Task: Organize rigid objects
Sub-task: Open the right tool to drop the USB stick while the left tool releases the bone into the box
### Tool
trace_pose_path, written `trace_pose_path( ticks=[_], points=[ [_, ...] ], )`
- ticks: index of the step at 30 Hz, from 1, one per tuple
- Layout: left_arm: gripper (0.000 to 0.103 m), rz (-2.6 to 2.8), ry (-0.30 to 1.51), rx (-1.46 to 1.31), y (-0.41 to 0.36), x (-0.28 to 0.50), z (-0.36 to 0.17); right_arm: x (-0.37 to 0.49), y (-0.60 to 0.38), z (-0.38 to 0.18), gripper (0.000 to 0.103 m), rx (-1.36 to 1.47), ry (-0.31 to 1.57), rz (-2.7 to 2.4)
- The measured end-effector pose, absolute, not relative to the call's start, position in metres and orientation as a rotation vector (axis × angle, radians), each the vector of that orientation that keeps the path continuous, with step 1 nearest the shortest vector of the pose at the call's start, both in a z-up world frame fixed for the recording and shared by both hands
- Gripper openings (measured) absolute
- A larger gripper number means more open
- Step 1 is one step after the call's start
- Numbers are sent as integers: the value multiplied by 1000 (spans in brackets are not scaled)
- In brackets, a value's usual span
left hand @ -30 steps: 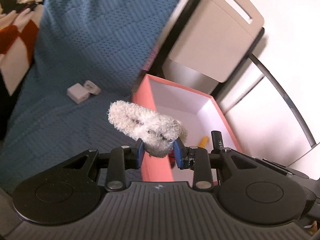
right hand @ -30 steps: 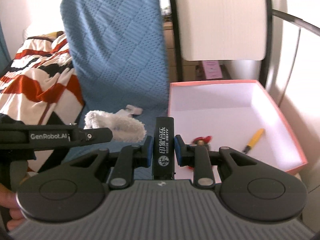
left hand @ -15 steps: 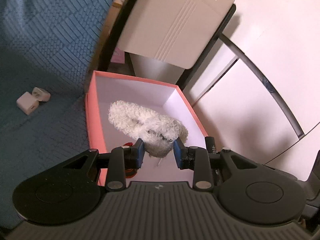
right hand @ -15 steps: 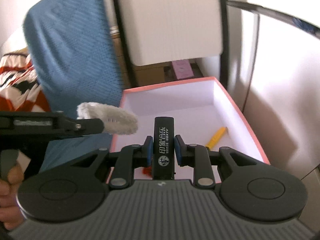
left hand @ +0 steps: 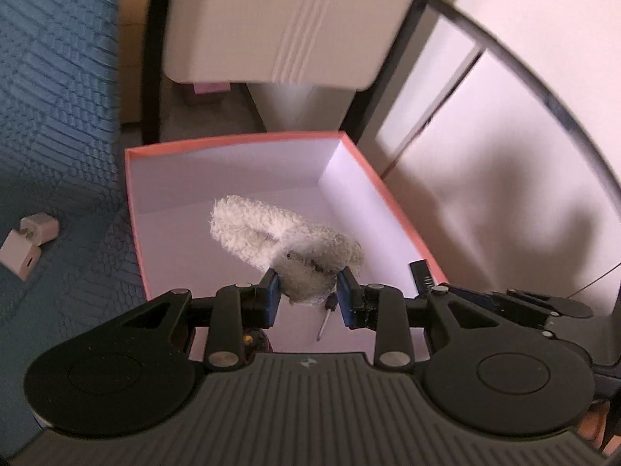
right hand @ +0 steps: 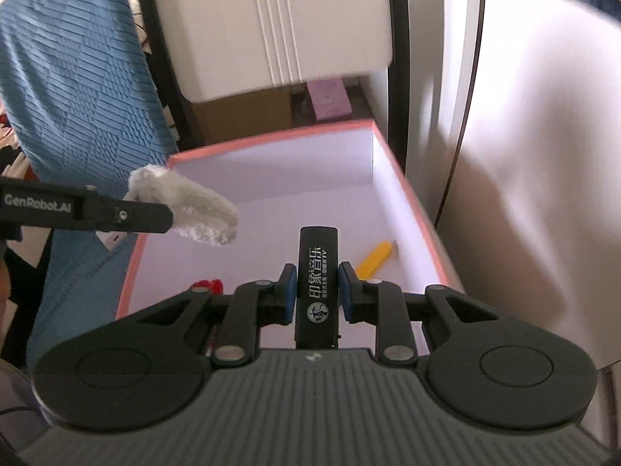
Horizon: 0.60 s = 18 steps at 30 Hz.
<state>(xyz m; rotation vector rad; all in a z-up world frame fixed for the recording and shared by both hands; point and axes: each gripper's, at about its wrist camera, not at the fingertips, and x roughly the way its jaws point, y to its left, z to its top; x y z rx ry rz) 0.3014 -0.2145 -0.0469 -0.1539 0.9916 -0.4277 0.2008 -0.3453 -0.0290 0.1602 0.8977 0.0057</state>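
A blue quilted cover point(left hand: 50, 124) is seen at the left, spread over a seat and its back. A red, white and black patterned cloth point(right hand: 7, 147) is glimpsed at the far left edge in the right wrist view. A white panel point(left hand: 279, 19) is set in a black frame point(left hand: 388, 62) behind. Below the panel, brown cardboard point(right hand: 240, 116) and a small purple box point(right hand: 330, 99) are seen. A pale wall point(right hand: 543, 155) is crossed by a thin dark curved bar point(left hand: 551, 101) at the right.
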Motion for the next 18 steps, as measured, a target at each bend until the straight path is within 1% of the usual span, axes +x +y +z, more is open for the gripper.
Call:
trace_pose_path(
  ticks=[4,8,12,16,18],
  points=[
    [36,-464,1101,-129,-223,321,-66,215,-353,-55,26,181,990,9],
    [36,-450,1128,-121,-223,331,-72,222,-356,-67,26,153,1030,14],
    [36,-453,1131,-123,-224,336,-73,225,-357,-67,27,151,1035,21],
    [45,-444,1138,-112,-223,335,-73,225,-360,-63,28,152,1011,3],
    [45,-449,1129,-127,-221,333,-72,225,-358,-62,28,149,1002,-1]
  ],
)
